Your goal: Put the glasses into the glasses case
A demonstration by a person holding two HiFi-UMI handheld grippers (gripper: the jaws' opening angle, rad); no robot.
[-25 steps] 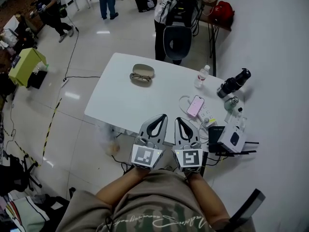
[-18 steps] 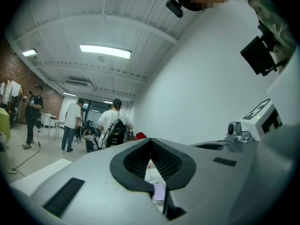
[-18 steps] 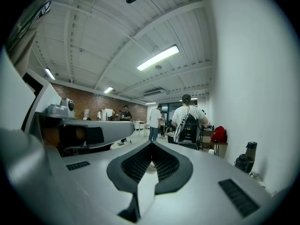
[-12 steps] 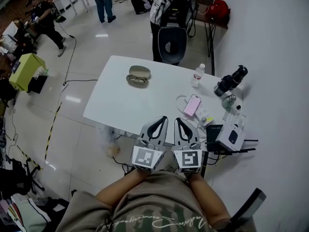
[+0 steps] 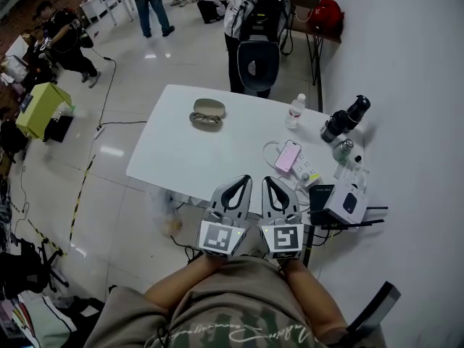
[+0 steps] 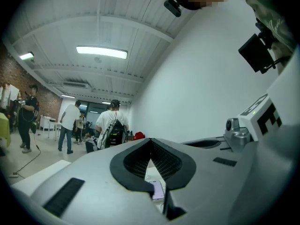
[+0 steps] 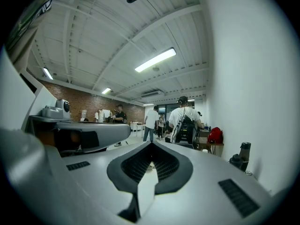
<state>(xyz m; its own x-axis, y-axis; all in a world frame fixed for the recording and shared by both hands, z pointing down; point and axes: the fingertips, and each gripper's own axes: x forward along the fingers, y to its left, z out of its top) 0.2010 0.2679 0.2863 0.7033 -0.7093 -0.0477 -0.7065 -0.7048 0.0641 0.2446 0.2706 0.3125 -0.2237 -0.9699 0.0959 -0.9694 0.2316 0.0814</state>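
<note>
the left tongs (image 5: 244, 177) and the right tongs (image 5: 267, 180) are held side by side over the near edge of the white table (image 5: 190, 158), each with its jaws together and nothing between them, the marker cubes close to the person's body. in the head view the glasses (image 5: 206, 119) lie at the table's far left, well apart from both tongs, touching the near edge of the beige glasses case (image 5: 210, 107); whether the case is open cannot be told. to the right lie a pink phone (image 5: 289, 155) and a white power strip (image 5: 309, 171), with a water bottle (image 5: 293, 112) farther back and a black chair (image 5: 259, 65) just beyond the far edge. in the left gripper view the left tongs (image 6: 150, 140) have their tips meeting, and the phone (image 6: 158, 190) shows through the slit lower down; the right tongs' body fills the right side. in the right gripper view the right tongs (image 7: 151, 144) are likewise together and empty, with a person carrying a backpack (image 7: 183, 125) and a red bag (image 7: 215, 135) far behind them.
</note>
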